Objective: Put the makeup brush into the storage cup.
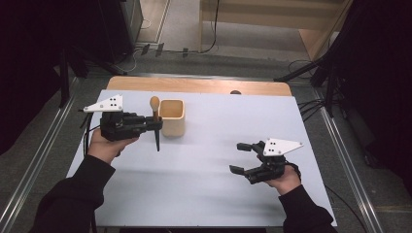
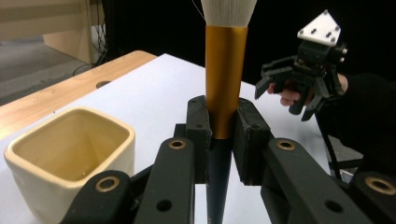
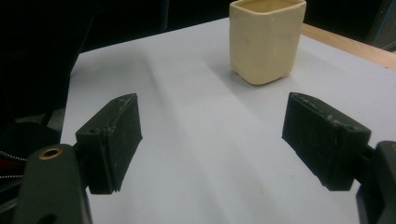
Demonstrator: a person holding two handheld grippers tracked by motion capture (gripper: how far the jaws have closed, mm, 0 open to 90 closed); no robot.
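— White table [image 1: 204,160] under dim light, wooden strip along its far edge. What's the left gripper [image 1: 156,124] doing?

— Clamped on a makeup brush [image 1: 155,119], held upright off the table, bristles up, dark handle pointing down, just left of the cream cup [image 1: 172,118].

— Touching the cup?

— Can't tell; very close beside it.

— And the right gripper [image 1: 240,156]?

— At the near right, its 2 jaws spread wide with nothing between them, well apart from the cup.

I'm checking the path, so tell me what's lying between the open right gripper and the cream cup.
Nothing: in the right gripper view, only bare white table stretches from the right gripper to the cream cup.
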